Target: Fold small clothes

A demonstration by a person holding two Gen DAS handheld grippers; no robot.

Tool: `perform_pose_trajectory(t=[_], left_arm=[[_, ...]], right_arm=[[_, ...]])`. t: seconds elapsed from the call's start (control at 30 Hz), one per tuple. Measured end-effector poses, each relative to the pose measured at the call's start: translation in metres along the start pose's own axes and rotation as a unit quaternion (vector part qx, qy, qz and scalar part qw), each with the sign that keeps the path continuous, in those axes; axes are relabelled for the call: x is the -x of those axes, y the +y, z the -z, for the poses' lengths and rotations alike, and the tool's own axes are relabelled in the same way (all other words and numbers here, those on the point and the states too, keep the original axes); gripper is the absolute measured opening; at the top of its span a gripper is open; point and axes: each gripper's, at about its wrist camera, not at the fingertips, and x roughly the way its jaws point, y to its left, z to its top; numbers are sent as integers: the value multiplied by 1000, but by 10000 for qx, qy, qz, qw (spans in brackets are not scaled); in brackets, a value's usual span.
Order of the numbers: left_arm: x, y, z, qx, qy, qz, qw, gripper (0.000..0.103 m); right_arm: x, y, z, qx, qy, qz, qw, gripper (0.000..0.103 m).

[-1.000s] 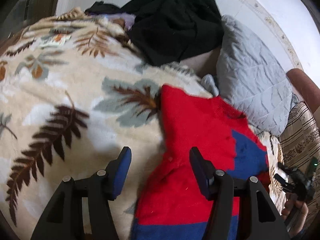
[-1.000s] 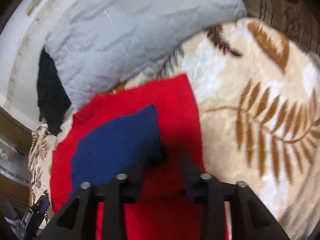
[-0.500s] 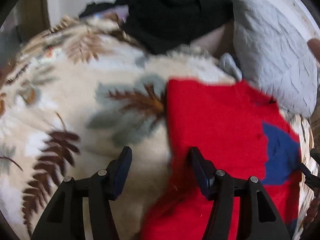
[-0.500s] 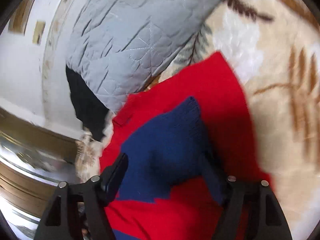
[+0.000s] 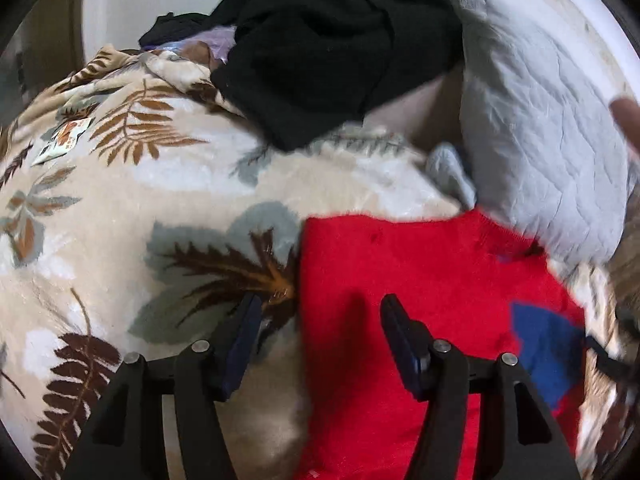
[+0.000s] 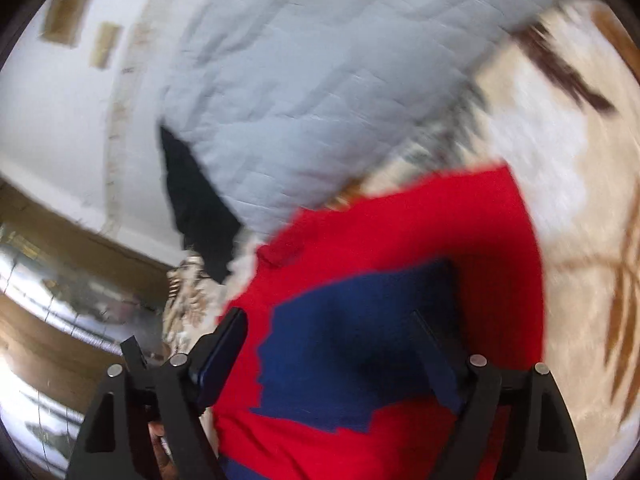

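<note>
Left tongs (image 5: 316, 316) were apart over red sweater's (image 5: 420, 280) edge; right tongs (image 6: 328, 336) were apart above its blue patch (image 6: 352, 344). Sweater lay flat on leaf-print blanket (image 5: 120, 208), grey pillow (image 5: 540, 140) and black clothes (image 5: 328, 40) beyond.

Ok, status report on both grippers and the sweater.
Left gripper open, right gripper open. Red-and-blue knit sweater flat on leaf-print blanket, unheld. Grey quilted pillow touches its top edge.

Your left wrist view is evenly lit and mostly sharp, smearing only toward the right edge. Your right wrist view is motion-blurred throughout, with bright glare at lower left. Fisheye bending curves both rims.
</note>
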Motion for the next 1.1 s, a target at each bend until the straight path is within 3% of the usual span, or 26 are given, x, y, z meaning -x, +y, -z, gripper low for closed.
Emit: perform_pose_trajectory(t=[0.03,0.07,0.13,0.2,0.3,0.47,0.57,0.67,0.8,0.93,1.1], left_arm=[[-13,2,3,-65,385,-123,9992,63],[-15,7,8,3,491,-77,9988,64],[7,15,13,97,222,-58,9997,64],[36,23,23,135,-126,8,9998,64],[72,33,45,-33,-241,234,9994,64],[134,53,116,-151,-115,609,9980,66],[166,67,168,72,178,1053,9943,66],[190,69,211,76,284,1199,9924,66],[206,67,254,58,478,1302,9903,66],[208,69,279,258,688,1303,9887,66],[202,66,292,314,881,1405,9857,66]], right_arm=[[-7,-7,-3,-5,27,167,9999,88],[-18,-19,-4,-158,157,438,9988,87],[-9,-35,-1,-606,-29,173,9980,82],[18,-19,7,-336,-183,308,9988,83],[53,-4,31,-7,-242,371,9990,83],[116,4,113,474,62,720,9963,83],[156,-7,161,344,216,789,9961,83],[192,-22,209,66,430,770,9961,83],[215,-38,253,-251,485,751,9957,83],[220,-48,271,-507,519,621,9954,82],[215,-42,282,-375,611,533,9960,82]])
